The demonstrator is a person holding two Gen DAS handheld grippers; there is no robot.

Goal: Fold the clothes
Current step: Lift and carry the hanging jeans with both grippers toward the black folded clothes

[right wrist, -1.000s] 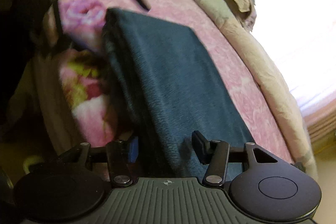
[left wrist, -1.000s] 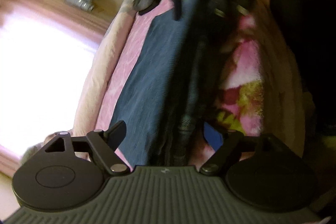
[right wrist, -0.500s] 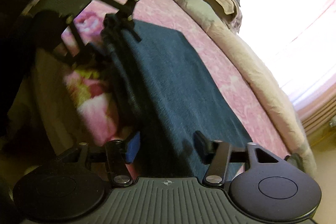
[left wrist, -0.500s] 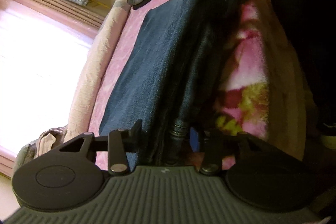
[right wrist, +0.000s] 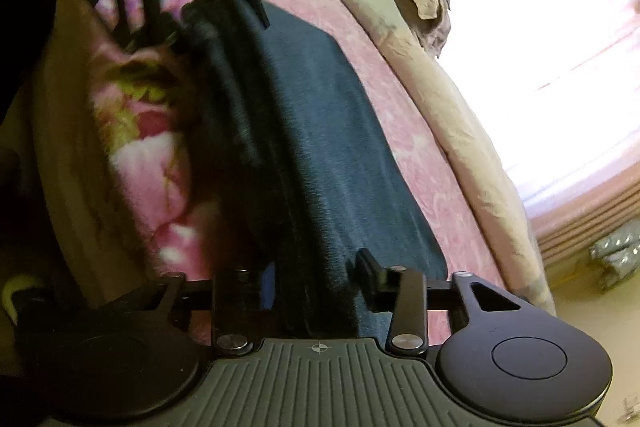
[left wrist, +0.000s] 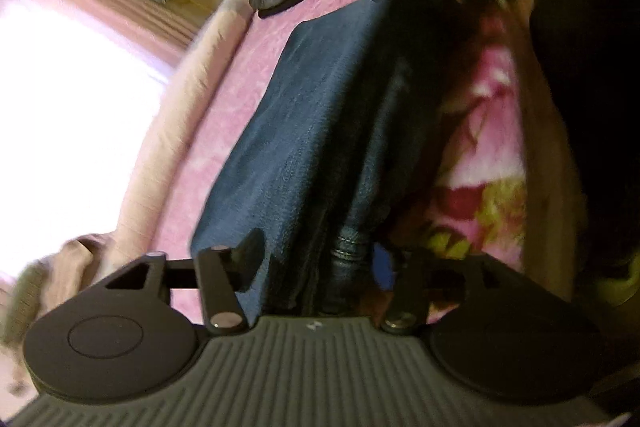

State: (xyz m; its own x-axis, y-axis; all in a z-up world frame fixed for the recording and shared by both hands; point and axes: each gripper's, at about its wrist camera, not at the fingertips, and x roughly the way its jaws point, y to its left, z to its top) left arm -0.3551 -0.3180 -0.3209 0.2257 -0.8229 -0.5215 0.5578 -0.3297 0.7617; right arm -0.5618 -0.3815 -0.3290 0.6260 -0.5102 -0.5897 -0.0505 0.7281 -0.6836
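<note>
Our left tongs (left wrist: 316,259) and right tongs (right wrist: 316,273) have tightened onto the jeans (left wrist: 304,131). Both ends grasped, we can fold them on the bed (right wrist: 404,123).

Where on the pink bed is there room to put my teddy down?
A bare strip of pink bedspread runs between the dark blue folded jeans and the beige rumpled quilt by the window. The other side, by the flowered pink blanket, is crowded: both grippers meet the jeans there.

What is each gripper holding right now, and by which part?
Both hold the folded jeans: the left gripper at the waistband end, the right gripper at the opposite end.
</note>
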